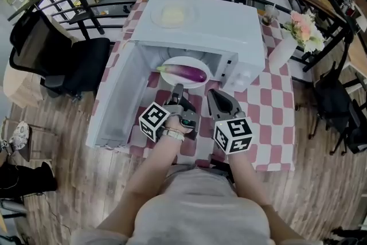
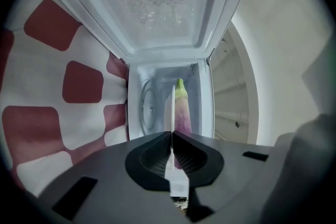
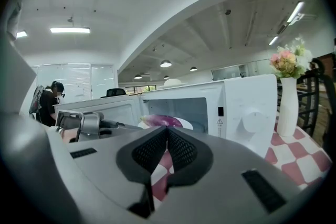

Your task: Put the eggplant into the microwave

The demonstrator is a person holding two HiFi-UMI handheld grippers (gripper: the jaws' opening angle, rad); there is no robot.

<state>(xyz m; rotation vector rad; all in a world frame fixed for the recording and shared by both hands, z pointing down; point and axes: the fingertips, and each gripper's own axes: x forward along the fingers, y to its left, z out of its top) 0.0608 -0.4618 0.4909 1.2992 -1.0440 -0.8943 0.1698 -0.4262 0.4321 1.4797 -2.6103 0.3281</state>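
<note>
Microwave [image 1: 195,26] stands on the checked surface [image 1: 269,123] toward its far edge. Its door [image 1: 114,106] is swung fully open toward the surface's left edge, so the cavity faces the near edge and is free to load.

Eggplant [image 1: 183,72] lies lengthwise on a white plate [image 1: 186,61], stem end toward the door. The plate is at the mouth of the cavity. Cannot tell whether its far rim has crossed the threshold. The turntable shows in the cavity behind it, so my reading is that the plate is not yet set down. Carrying on the plate is probably meant to spare pinching the eggplant itself.

Left hand-held gripper [image 1: 178,92]: jaws nearly together, clamped on the plate's near rim. In its own view the rim runs edge-on between the pads, with the eggplant beyond it.

Right hand-held gripper [image 1: 213,94]: just beside the left, nearer the surface's right edge. Jaws together, nothing between them, touching nothing. It looks like a spare hand, likely kept for the door.
</note>
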